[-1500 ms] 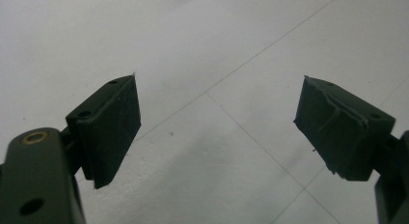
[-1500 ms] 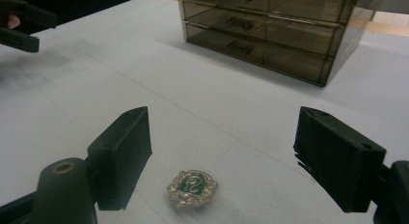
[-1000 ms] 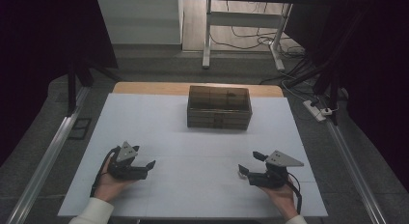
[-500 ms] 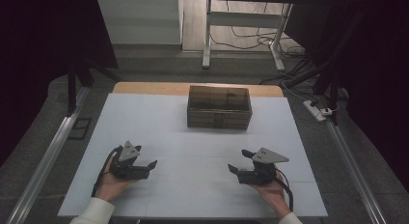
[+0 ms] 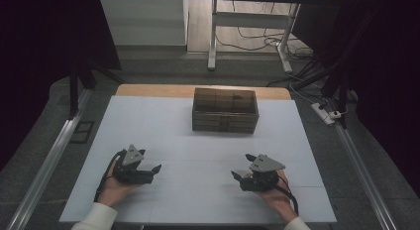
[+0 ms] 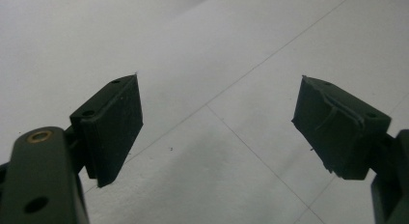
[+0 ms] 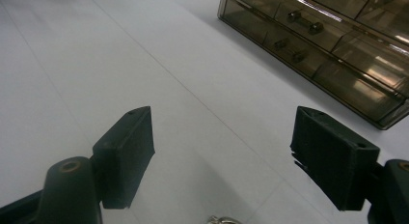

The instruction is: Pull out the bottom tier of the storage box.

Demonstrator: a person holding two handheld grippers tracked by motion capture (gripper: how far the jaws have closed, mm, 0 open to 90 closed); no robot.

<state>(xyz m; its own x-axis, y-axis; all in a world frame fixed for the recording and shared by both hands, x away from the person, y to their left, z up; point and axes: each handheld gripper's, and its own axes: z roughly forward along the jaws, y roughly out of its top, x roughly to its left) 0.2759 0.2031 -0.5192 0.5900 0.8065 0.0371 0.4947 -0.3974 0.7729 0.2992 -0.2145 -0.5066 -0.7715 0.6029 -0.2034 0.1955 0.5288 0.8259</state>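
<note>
I have the drawer box (image 5: 225,110) as my landmark: a smoky, see-through organiser with small knobbed drawers, standing at the far middle of the white surface (image 5: 163,126). Both tools sit on the near side of it and well apart from it. My left tool (image 5: 151,167) lies near and to the left of the box, cradled in the left hand (image 5: 113,188), its tips turned toward the centre line. In the left gripper view its two black pads are spread wide with only bare white surface between them, gripping nothing. My right tool (image 5: 241,169) lies near and to the right of the box, held by the right hand (image 5: 277,198). In the right gripper view its pads (image 7: 126,154) also stand wide apart and empty, and the drawer box (image 7: 318,38) runs across the upper right, its drawer fronts closed.
</note>
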